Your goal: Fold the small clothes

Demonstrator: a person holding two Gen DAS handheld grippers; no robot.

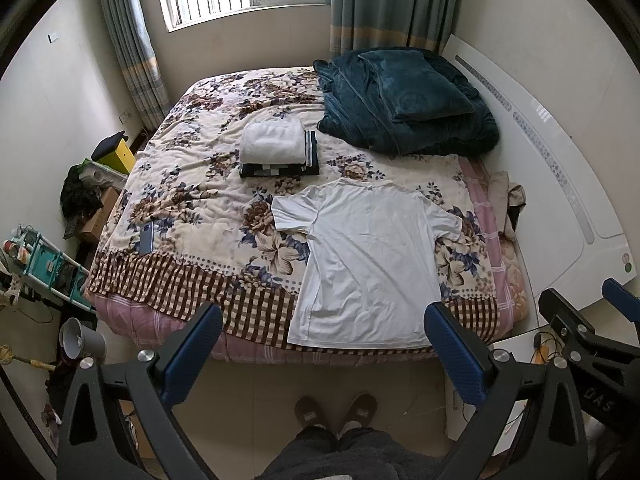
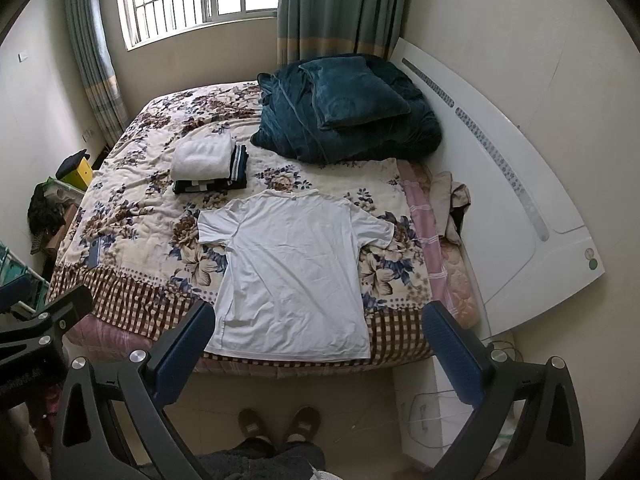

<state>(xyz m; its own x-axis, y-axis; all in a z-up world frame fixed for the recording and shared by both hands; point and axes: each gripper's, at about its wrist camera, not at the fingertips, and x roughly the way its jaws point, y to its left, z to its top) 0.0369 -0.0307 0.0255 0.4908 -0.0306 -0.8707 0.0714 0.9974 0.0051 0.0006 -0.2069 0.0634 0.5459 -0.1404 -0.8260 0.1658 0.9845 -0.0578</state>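
- T-shirt [image 1: 368, 256], white, lies flat on the bed [image 1: 192, 184], its hem at the near edge, collar toward the folded stack [image 1: 276, 152].
- Fabric looks thin, light and limp; it will probably sag and wrinkle, so pinching a sleeve or a hem corner seems best.
- Left gripper [image 1: 324, 352] and right gripper [image 2: 320, 348] hang spread wide above the floor, holding nothing.

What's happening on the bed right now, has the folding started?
Not yet. A person stands at the foot of the bed holding a tool in each hand; the left tool and the right tool are both open and held above the floor, touching nothing. A white T-shirt lies spread flat on the floral blanket, sleeves out, unfolded. Beyond it sits a stack of folded clothes.
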